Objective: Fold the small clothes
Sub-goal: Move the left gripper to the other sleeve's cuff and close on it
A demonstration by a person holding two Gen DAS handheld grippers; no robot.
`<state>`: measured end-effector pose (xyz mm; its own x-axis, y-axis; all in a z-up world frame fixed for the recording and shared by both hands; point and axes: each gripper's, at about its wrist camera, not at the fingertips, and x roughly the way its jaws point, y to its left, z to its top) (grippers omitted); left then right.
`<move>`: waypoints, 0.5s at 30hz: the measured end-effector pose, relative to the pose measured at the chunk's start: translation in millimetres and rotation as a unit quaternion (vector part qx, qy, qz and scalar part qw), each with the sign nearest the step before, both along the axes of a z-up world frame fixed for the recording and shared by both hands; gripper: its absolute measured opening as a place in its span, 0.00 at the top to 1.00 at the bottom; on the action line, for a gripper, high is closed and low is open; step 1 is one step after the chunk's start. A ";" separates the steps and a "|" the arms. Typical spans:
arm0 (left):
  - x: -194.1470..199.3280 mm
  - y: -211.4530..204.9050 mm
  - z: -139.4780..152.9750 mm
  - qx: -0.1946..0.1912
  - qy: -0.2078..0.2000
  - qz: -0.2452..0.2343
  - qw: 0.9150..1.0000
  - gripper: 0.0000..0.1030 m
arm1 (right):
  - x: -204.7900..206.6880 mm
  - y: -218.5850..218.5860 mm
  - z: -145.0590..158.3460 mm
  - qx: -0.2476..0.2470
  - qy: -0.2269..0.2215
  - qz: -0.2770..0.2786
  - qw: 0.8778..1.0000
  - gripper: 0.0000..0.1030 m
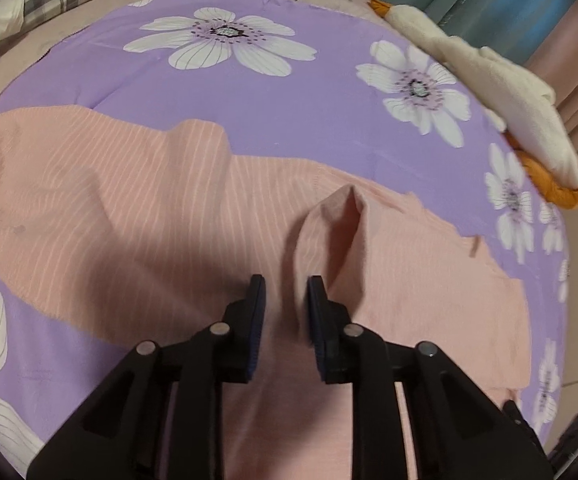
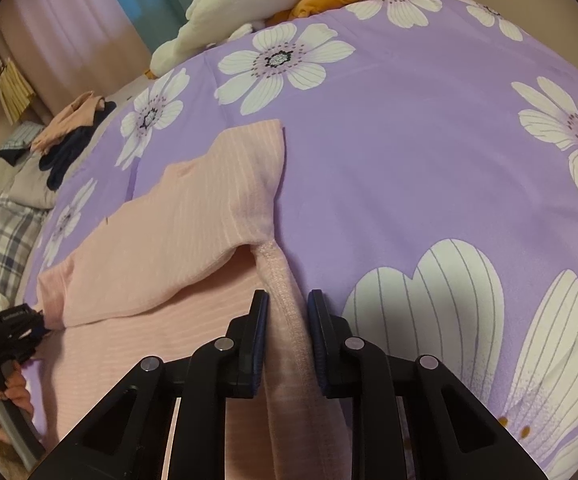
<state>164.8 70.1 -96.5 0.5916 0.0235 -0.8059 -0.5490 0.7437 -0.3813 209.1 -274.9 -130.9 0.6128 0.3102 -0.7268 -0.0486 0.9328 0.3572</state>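
A pink striped garment (image 1: 137, 208) lies spread on the purple flowered bedsheet (image 1: 289, 100). A ridge of its cloth (image 1: 341, 236) rises up into my left gripper (image 1: 287, 304), whose jaws stand narrow and are shut on that fold. In the right wrist view the garment (image 2: 193, 216) has one part folded over itself. Its stitched hem (image 2: 287, 304) runs between the pads of my right gripper (image 2: 287, 312), which is shut on it. A person's hand (image 2: 13, 396) holds the other gripper's handle at the left edge of that view.
A white and orange plush toy (image 1: 509, 92) lies along the bed's far side (image 2: 249, 12). A pile of dark and peach clothes (image 2: 73, 136) sits at the bed's edge, near a plaid pillow (image 2: 5, 236). Bare purple sheet (image 2: 409, 160) stretches to the right of the garment.
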 end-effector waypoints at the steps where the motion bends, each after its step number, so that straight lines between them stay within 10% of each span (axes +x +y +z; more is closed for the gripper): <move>1: -5.1 1.5 3.9 -0.004 -0.006 -0.001 1.000 0.63 | -1.3 -0.3 2.0 -0.006 -0.003 -0.003 1.000 0.79; 5: -34.8 13.2 21.3 0.023 -0.013 0.019 0.999 0.20 | -10.4 -0.8 16.5 -0.021 -0.019 -0.014 0.999 0.60; 15: -110.0 92.6 40.9 0.003 -0.046 0.120 0.992 0.17 | -45.0 33.7 74.2 -0.077 -0.083 -0.015 0.994 0.28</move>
